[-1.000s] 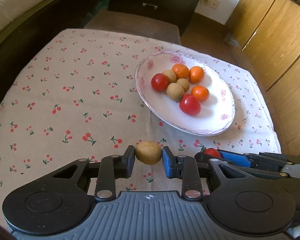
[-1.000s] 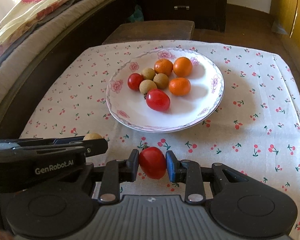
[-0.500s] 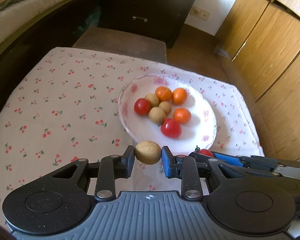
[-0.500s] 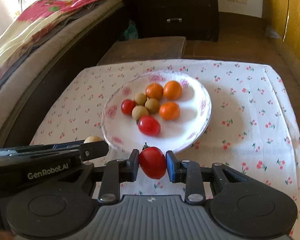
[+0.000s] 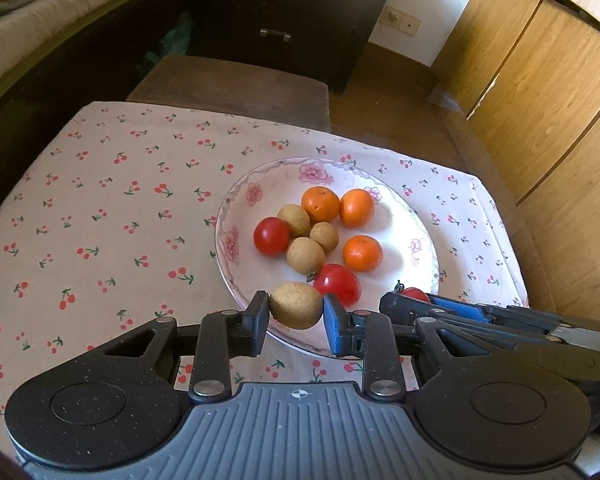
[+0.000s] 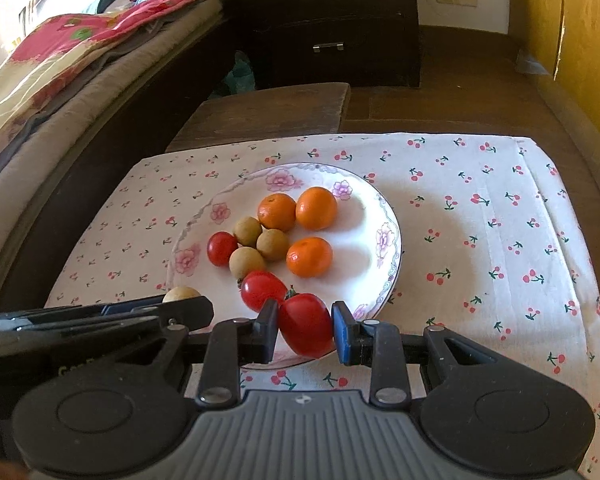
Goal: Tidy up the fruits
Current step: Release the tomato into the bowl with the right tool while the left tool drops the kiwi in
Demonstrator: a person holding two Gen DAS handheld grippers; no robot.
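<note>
My left gripper (image 5: 296, 312) is shut on a brown longan (image 5: 296, 305) and holds it above the near rim of a white flowered plate (image 5: 236, 236). My right gripper (image 6: 305, 329) is shut on a red tomato (image 6: 306, 325), also above the plate's (image 6: 384, 216) near rim. The plate holds three oranges (image 5: 362, 253), three longans (image 5: 305, 255) and two tomatoes (image 5: 271, 236). The right gripper (image 5: 416, 300) shows at the right of the left wrist view. The left gripper (image 6: 188, 300) shows at the left of the right wrist view.
The plate sits on a cherry-print tablecloth (image 5: 100, 220). A brown stool (image 5: 228, 84) stands behind the table. A dark drawer cabinet (image 6: 324, 20) is at the back, a bed (image 6: 60, 72) on the left, and wooden cupboards (image 5: 540, 92) on the right.
Both grippers have risen and moved forward with their fruit, from the tablecloth in front of the plate to above its near rim. Both grips are unchanged.
</note>
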